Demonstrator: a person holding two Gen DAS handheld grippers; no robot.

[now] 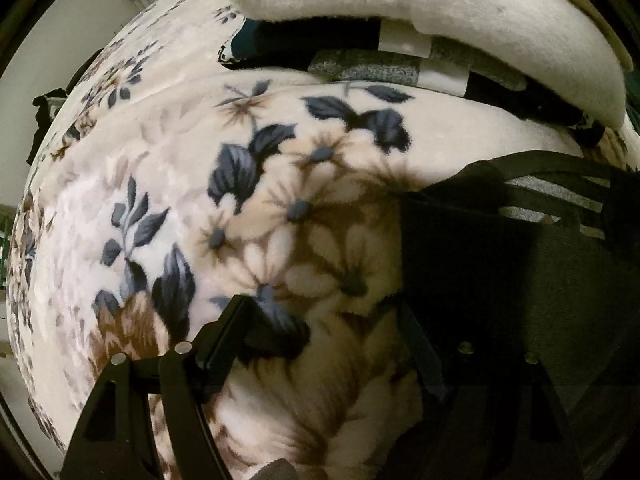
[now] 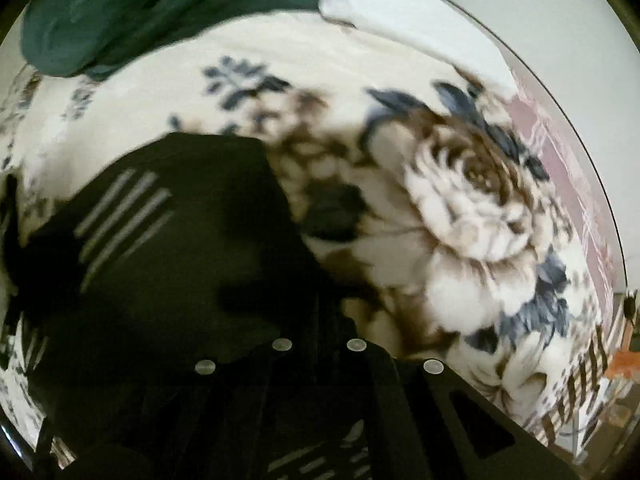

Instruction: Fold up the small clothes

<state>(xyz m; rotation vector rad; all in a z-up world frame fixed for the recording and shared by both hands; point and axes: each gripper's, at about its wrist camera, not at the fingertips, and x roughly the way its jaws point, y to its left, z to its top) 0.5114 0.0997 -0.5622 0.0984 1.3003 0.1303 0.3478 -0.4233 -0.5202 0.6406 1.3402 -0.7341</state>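
Left wrist view: blanket (image 1: 168, 208) covers the bed under everything. Folded garment (image 1: 500, 248) lies on the blanket at 3 o'clock, under the right finger of the left claw (image 1: 324, 320). A row of socks (image 1: 372, 60) lies at 12 o'clock, behind the garment, with a towel (image 1: 440, 4) on top of them.

Right wrist view: garment (image 2: 180, 240) at 9 o'clock, crumpled cloth (image 2: 120, 12) at 11, towel (image 2: 400, 16) at 1.

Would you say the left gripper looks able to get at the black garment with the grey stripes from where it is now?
Probably yes. The left gripper is open over the floral blanket, and the black striped garment lies right beside its right-side finger, seemingly overlapping it, with nothing between.
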